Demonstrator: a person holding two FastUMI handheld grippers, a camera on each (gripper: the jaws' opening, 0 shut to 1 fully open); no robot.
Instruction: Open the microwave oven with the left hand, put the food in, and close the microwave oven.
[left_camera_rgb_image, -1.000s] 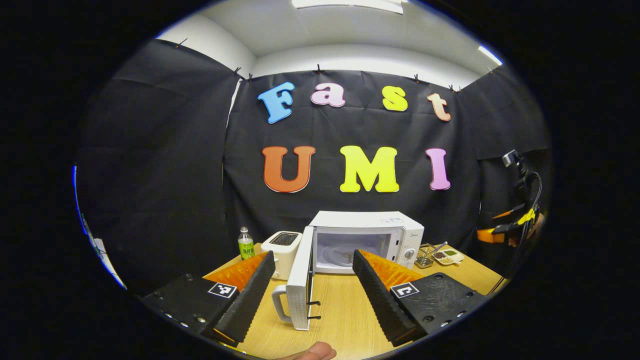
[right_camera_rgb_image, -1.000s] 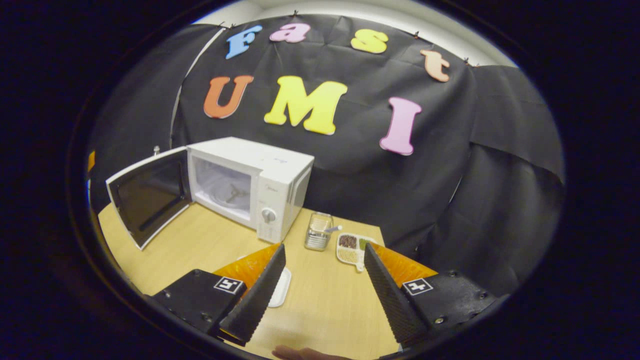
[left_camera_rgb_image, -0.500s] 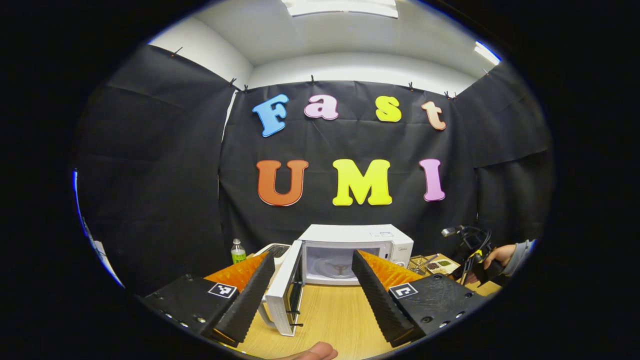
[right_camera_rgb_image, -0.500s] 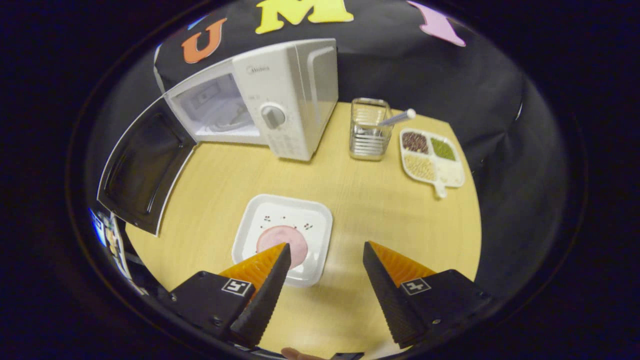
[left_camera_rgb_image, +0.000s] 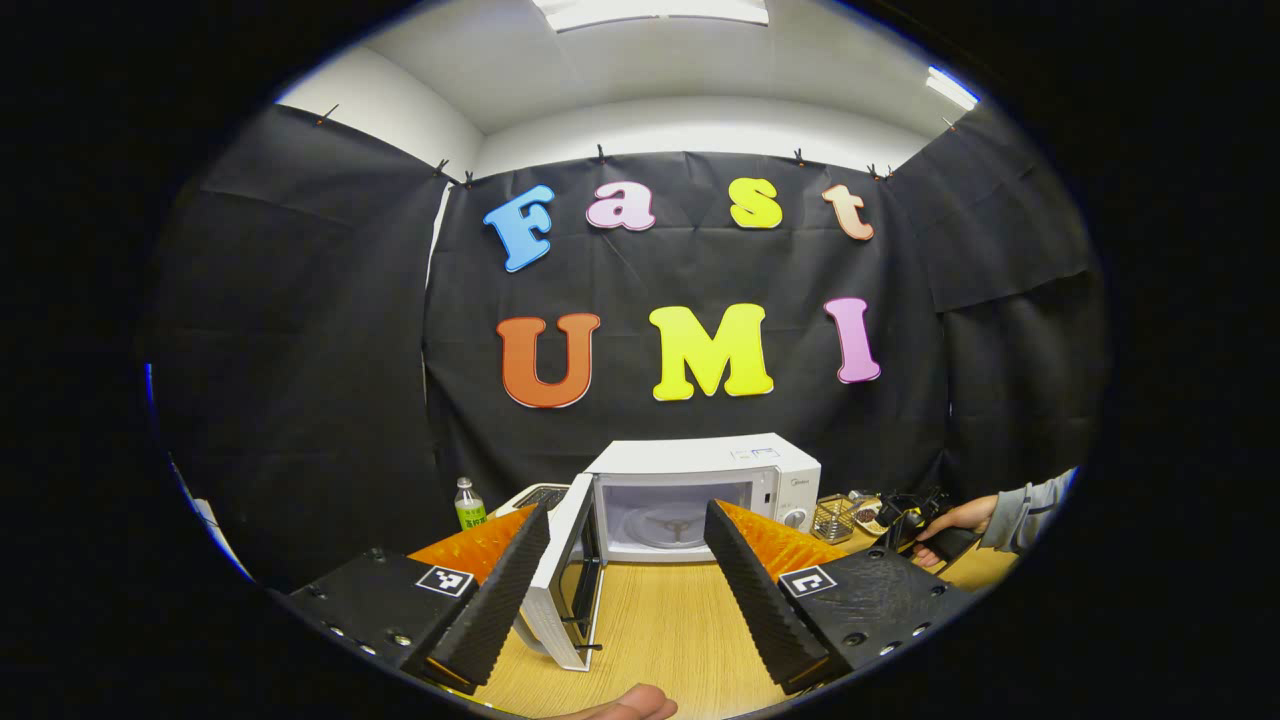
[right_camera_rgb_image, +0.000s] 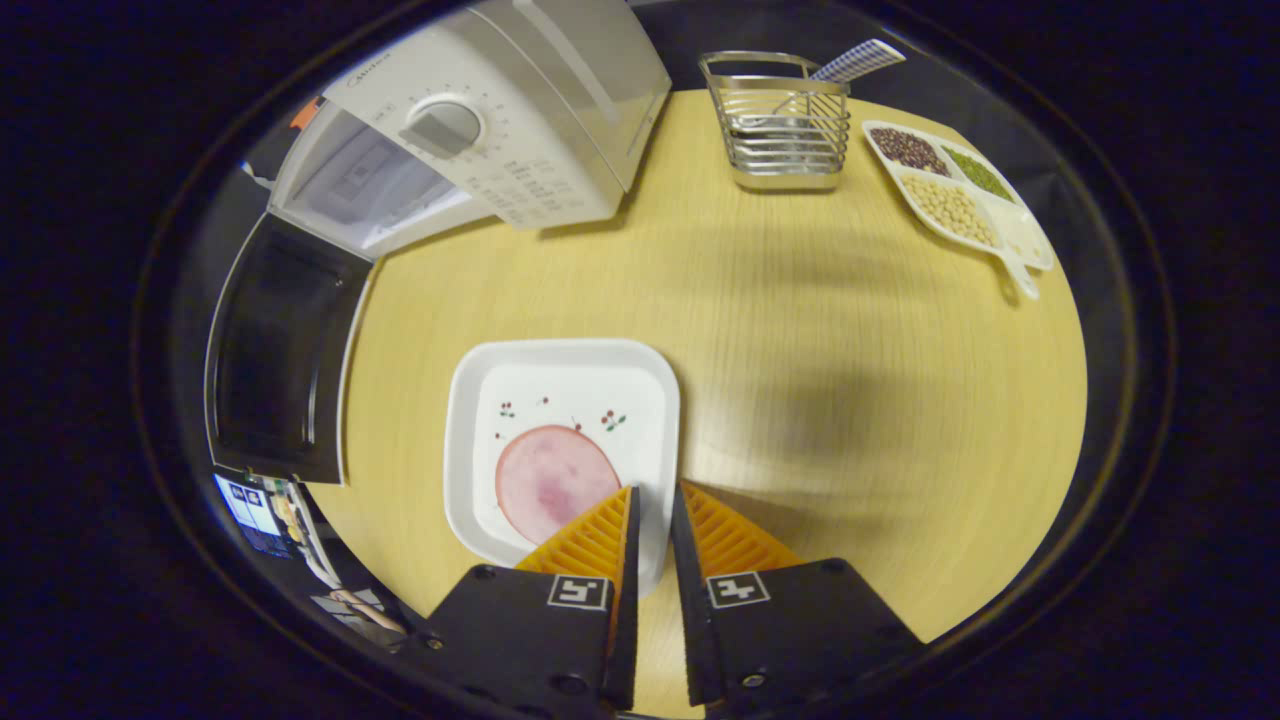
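The white microwave (left_camera_rgb_image: 700, 485) stands at the back of the wooden table, its door (left_camera_rgb_image: 565, 585) swung open toward me. My left gripper (left_camera_rgb_image: 627, 515) hovers open in front of it with nothing between its fingers. In the right gripper view, a white square plate (right_camera_rgb_image: 560, 385) carrying a pink round slice of ham (right_camera_rgb_image: 550, 480) lies on the table in front of the microwave (right_camera_rgb_image: 500, 120) and beside the open door (right_camera_rgb_image: 280, 360). My right gripper (right_camera_rgb_image: 652, 492) is shut on the plate's near right rim, one finger over the plate and one outside it.
A wire rack (right_camera_rgb_image: 785, 125) with a utensil and a divided dish of beans (right_camera_rgb_image: 950, 195) sit at the table's far right. A green bottle (left_camera_rgb_image: 469, 503) and a toaster (left_camera_rgb_image: 540, 495) stand left of the microwave. A sleeved hand (left_camera_rgb_image: 975, 515) shows at the right.
My right gripper came down to the plate and went from open to shut on its rim. The left gripper stayed open, drifting back slightly; the door now shows swung wider.
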